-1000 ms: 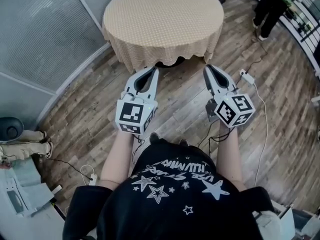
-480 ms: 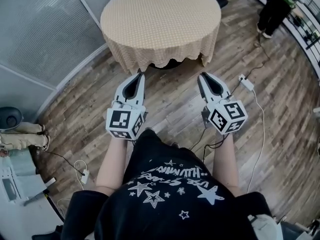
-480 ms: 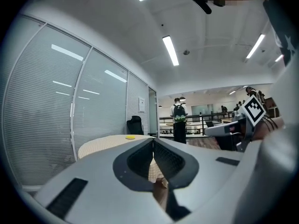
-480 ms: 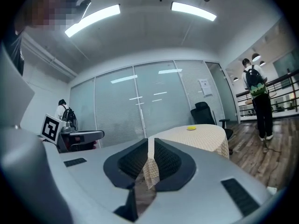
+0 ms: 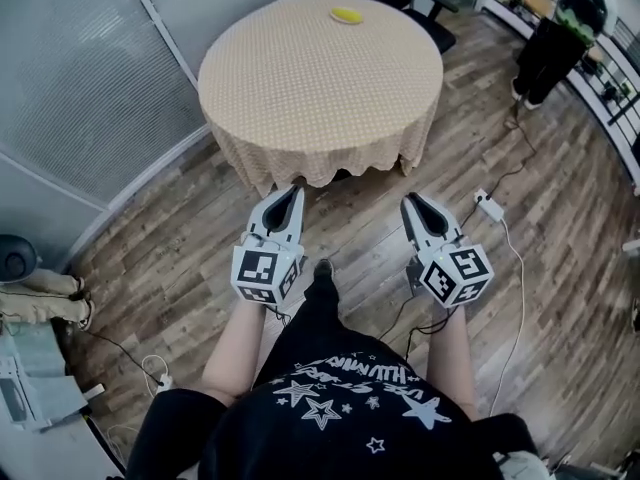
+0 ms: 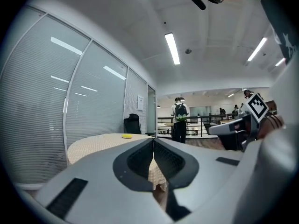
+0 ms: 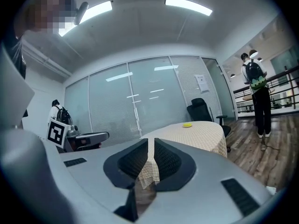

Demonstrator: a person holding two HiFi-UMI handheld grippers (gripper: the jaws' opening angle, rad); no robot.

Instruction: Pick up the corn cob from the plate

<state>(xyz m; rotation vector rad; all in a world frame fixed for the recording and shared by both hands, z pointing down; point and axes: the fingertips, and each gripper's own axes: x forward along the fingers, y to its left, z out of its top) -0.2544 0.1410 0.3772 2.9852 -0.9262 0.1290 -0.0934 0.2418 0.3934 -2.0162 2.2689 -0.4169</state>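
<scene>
— Comparing with a second ago, what's different?
— All of the round desk in tan checked cloth (image 5: 300,88) shows now. The yellow corn cob (image 5: 347,14), on the desk's far side, has dropped clear of the head view's top edge. Any plate under it is too small to make out.
— And the fingers (image 6: 138,161)?
— Clenched on nothing, on both the left gripper (image 5: 293,190) and the right gripper (image 5: 411,199). Both are short of the desk's near hem.
— Room around?
— Open wood-plank floor (image 5: 350,218) before the desk. A glass wall with blinds (image 5: 80,78) runs left of the desk, and a white power strip (image 5: 490,206) and a standing person (image 5: 560,38) are to its right.
</scene>
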